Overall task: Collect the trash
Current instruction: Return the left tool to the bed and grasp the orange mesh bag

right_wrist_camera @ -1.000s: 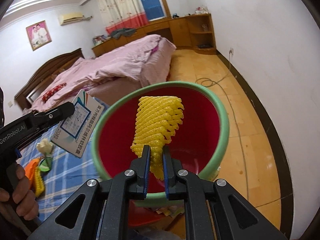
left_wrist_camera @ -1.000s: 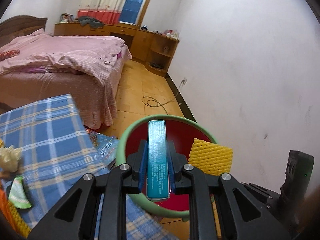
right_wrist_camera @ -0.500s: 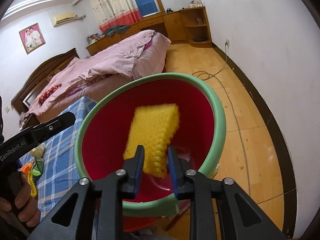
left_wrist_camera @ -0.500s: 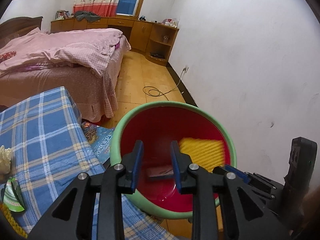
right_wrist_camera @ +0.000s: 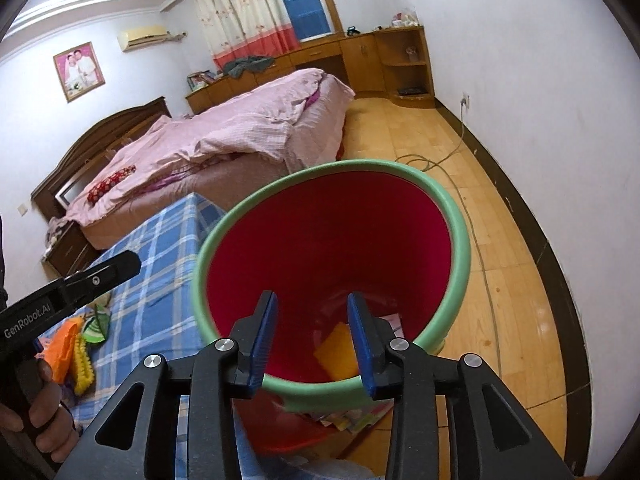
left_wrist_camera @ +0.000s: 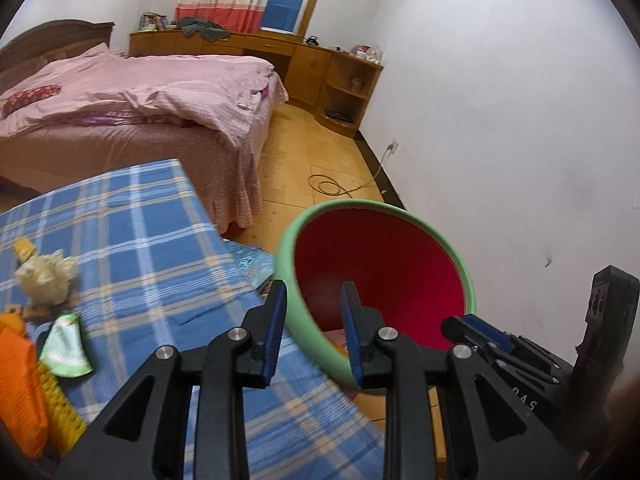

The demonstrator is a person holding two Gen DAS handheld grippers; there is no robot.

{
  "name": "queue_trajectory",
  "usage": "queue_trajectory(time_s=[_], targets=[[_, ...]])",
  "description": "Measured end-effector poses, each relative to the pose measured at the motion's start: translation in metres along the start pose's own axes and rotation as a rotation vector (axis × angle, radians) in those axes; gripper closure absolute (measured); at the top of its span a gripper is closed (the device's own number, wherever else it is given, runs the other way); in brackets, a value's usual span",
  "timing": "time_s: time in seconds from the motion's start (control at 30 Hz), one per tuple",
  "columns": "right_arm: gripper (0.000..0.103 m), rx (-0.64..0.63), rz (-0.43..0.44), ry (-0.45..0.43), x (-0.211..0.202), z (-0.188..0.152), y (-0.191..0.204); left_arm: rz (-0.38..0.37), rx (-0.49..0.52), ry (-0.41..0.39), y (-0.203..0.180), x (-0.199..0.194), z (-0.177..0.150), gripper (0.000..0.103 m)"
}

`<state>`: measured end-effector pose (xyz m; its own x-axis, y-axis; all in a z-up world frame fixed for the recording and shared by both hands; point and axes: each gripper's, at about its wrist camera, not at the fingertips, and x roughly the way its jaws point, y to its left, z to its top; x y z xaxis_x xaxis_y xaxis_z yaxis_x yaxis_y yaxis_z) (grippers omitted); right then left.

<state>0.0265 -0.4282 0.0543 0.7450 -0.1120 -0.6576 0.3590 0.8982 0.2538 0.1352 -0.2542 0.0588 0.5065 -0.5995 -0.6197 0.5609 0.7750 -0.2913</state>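
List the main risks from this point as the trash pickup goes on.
1. The bin stands right at the edge of the checked cloth; the left gripper, open and straddling its green rim, may knock it.
2. The right gripper hangs open over the bin near the left one; they could collide.
3. The remaining scraps are crowded together, so a grab may drag neighbours.

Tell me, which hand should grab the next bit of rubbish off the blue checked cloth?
Probably the left. Its open tongs already sit at the cloth's edge near the green wrapper, while the right tongs, also open, hang over the bin.
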Motion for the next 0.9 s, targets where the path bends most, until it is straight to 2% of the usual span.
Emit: queue_trajectory(time_s=[0.2, 0.3, 0.57, 0.8, 0.9], targets=[[0.058, -0.015, 0.032, -0.003, -0.011, -0.006, 0.02, 0.063, -0.034, -0.017, 0.022, -0.03, -0.011, 0.075], [0.05, -0.023, 0.049, -0.004, -0.015, -0.009, 0.033, 0.101, -0.051, -0.026, 0.035, -0.046, -0.017, 0.07], [0.048, -0.057, 0.099, 0.008, -0.024, -0.02, 0.067, 0.208, -0.088, -0.047, 0.073, -0.086, -0.033, 0.069], [0.045, -0.095, 0.122, 0.03, -0.025, -0.028, 0.091, 0.308, -0.122, -0.043, 0.106, -0.103, -0.046, 0.059], [0.045, -0.115, 0.125, 0.044, -0.023, -0.033, 0.102, 0.378, -0.127, -0.029, 0.121, -0.105, -0.053, 0.057]])
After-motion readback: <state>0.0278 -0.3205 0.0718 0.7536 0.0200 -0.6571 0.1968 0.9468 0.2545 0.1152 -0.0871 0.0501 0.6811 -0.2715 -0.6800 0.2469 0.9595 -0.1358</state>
